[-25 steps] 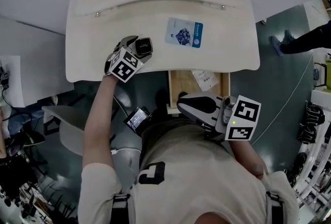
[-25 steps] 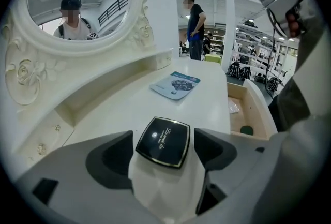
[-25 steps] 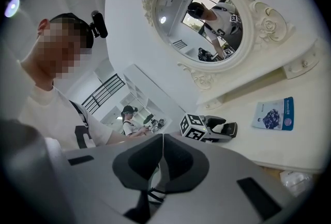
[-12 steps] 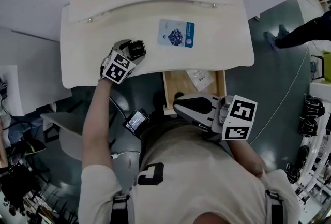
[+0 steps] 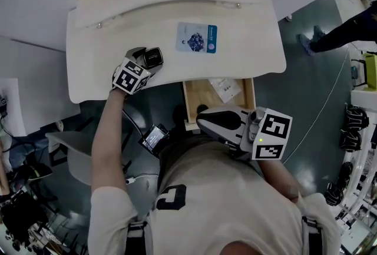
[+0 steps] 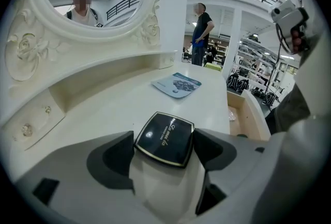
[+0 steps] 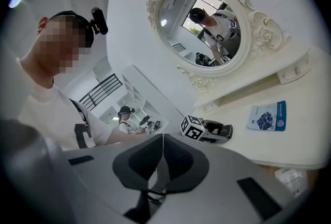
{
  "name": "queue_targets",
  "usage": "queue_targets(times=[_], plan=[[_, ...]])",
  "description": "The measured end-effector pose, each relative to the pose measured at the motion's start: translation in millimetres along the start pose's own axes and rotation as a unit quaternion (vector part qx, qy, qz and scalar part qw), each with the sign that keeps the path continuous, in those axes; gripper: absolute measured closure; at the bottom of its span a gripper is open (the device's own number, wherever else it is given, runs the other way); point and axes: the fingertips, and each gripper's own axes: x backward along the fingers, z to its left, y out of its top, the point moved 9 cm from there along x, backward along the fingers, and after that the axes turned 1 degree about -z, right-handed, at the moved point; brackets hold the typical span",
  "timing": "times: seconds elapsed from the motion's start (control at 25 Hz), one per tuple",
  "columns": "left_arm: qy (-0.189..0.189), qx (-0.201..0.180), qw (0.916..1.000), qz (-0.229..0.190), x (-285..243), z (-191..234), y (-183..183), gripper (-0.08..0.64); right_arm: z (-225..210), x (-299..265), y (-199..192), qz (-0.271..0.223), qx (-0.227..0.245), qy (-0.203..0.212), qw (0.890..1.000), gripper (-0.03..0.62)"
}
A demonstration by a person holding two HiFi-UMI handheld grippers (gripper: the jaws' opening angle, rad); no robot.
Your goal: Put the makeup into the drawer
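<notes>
Left tongs (image 6: pixel 163 150), gripping the black square compact (image 6: pixel 165 137), stayed left of the open wooden drawer (image 5: pixel 199 93); right tongs (image 7: pixel 161 153) stayed closed, empty; transfer remained pending.

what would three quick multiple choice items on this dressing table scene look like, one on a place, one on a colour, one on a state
1. Where is the compact?
A. between the jaws of the left gripper, on the tabletop
B. inside the drawer
C. in the other gripper

2. What colour is the compact's lid?
A. white
B. black
C. red

3. How do the jaws of the right gripper stand?
A. wide apart
B. closed on the compact
C. closed together with nothing between them

Answers:
1 A: the left gripper view shows it lying on the white top, with a pad at each side.
2 B: the lid is glossy black with a thin gold edge.
3 C: the right gripper view shows the two pads meeting, with no object between them.
</notes>
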Motion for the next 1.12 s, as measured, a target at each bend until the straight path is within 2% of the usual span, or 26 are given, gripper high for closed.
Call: queue_targets(times=[0.2, 0.4, 0.52, 0.72, 1.12], plan=[[-0.001, 0.004, 1.0000, -0.002, 0, 2, -1, 0.193, 2, -2, -1, -0.003, 0.002, -0.006, 1.000, 0.563], [0.010, 0.060, 0.9977, -0.029, 7, 5, -4, 0.193, 7, -4, 0, -0.005, 0.009, -0.010, 1.000, 0.563], [0.022, 0.077, 0.9958, -0.045, 17, 7, -5, 0.193, 9, -3, 1, -0.007, 0.011, -0.012, 1.000, 0.563], [0.036, 0.072, 0.9947, -0.064, 32, 8, 0, 0.193, 13, -5, 1, -0.012, 0.024, -0.012, 1.000, 0.563], [0.052, 0.059, 0.9918, -0.101, 79, -15, -6, 0.193, 28, -16, -4, 0.001, 0.042, 0.002, 0.999, 0.563]])
